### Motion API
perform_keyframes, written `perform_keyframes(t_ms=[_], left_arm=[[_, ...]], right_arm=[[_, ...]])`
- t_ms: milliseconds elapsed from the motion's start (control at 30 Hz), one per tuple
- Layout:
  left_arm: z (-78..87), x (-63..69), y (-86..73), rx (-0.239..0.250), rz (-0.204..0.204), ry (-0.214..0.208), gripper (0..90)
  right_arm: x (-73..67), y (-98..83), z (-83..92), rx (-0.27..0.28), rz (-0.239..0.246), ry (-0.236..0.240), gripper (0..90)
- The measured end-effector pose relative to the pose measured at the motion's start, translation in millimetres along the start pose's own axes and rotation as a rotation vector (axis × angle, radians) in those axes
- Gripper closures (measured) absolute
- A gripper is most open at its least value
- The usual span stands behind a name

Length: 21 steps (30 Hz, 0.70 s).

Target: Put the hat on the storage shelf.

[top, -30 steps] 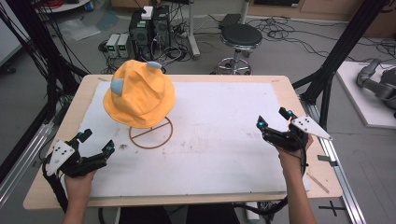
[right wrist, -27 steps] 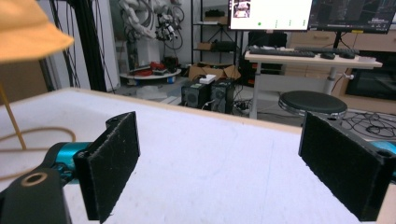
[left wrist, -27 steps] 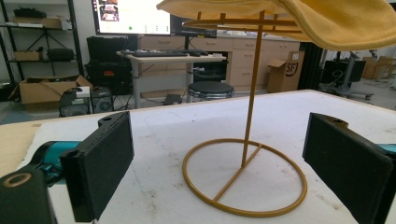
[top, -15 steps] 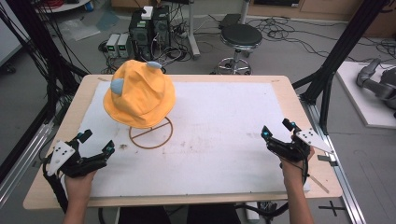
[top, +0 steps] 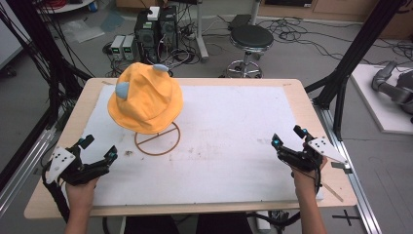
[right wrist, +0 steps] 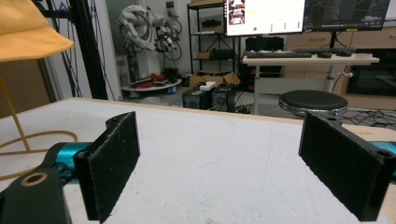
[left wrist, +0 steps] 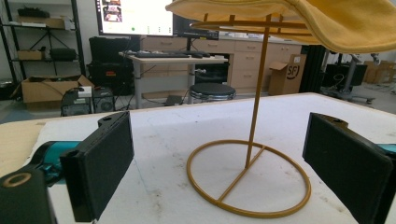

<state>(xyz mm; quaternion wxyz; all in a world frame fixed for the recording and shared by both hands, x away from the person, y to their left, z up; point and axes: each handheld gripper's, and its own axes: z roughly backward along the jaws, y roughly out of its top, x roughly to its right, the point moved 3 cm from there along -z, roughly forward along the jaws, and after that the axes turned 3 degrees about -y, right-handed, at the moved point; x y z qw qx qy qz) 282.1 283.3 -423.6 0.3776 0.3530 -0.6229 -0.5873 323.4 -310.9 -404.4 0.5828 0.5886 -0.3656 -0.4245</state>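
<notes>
The jaws of both grippers are standing wide apart and are holding nothing. In the high view, we are seeing the left gripper [top: 100, 150] at the near left of the white table mat [top: 229, 126] and the right gripper [top: 287, 136] at the near right, well apart. A yellow bucket hat [top: 145, 100] is sitting on a wire hat stand [top: 157, 140] at the far left. In the left gripper view, we are looking between spread black pads [left wrist: 100, 163] at the stand's ring base [left wrist: 249, 179]; the hat brim [left wrist: 327, 21] is hanging above. In the right gripper view, the open pads [right wrist: 112, 161] are framing bare mat, with the hat [right wrist: 28, 32] at the upper left.
</notes>
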Motion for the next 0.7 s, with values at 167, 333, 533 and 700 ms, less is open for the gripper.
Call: perform_keyframes(t_ms=[167, 333, 533, 700], left_arm=[[0.6, -0.9, 0.5, 0.003, 0.001, 0.002, 9.3], [0.1, -0.7, 0.5, 0.002, 0.001, 0.0, 9.2], [0.2, -0.8, 1.1, 0.001, -0.002, -0.001, 9.3], [-0.4, -0.5, 0.9, -0.003, -0.001, -0.001, 9.2]], right_arm=[[-0.3, -0.9, -0.1, -0.005, -0.003, 0.002, 12.3], [0.4, -1.4, 0.3, 0.0, -0.004, 0.0, 12.3], [1.3, -3.9, 0.9, -0.002, -0.007, 0.002, 12.4], [0.8, -4.8, 1.2, -0.008, -0.011, 0.0, 12.3]])
